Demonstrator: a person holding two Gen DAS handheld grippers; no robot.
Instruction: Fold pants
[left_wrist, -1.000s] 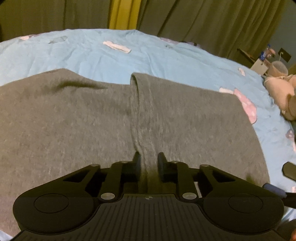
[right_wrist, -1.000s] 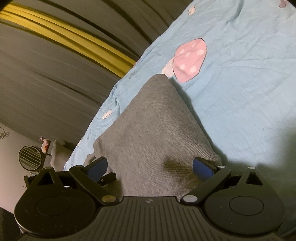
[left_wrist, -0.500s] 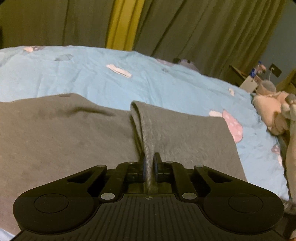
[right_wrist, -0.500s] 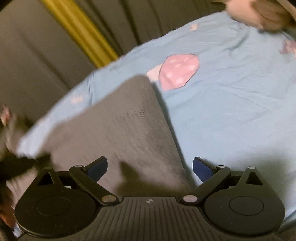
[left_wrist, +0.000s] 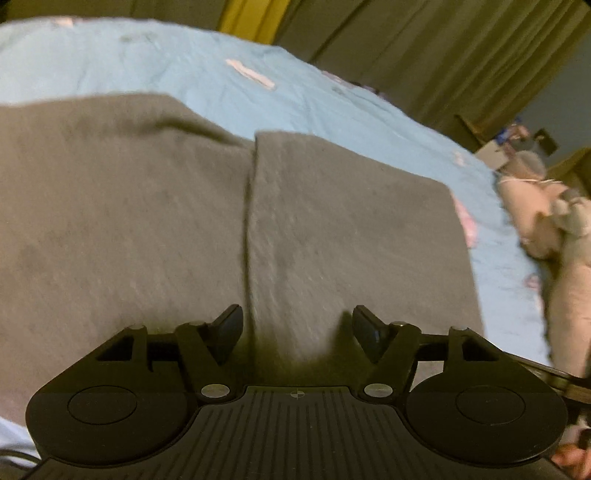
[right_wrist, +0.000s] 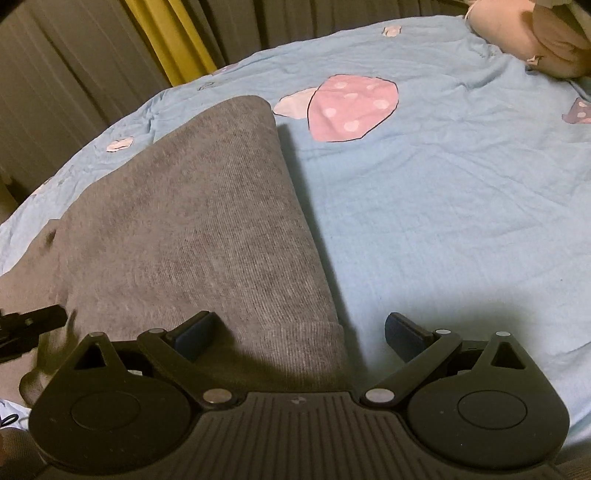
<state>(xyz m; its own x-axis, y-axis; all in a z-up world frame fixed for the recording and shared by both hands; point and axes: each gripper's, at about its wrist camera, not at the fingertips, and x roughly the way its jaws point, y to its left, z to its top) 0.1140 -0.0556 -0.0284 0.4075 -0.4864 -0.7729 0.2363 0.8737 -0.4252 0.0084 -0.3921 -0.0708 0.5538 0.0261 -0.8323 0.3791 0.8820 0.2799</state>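
Pants (left_wrist: 155, 229) are laid flat on the blue bedsheet (right_wrist: 443, 206), grey knit, already folded over; a raised fold edge is seen running up the middle in the left wrist view. Left gripper (left_wrist: 297, 328): jaws have just been opening, now spread, fabric below them but not pinched. Right gripper (right_wrist: 299, 332): spread wide over the near right corner of the cloth, nothing clamped. Material is judged soft, light and limp; drooping and bunching is expected when lifted, so a pinch through all layers at a corner or along the fold edge is advised, both corners lifted together.
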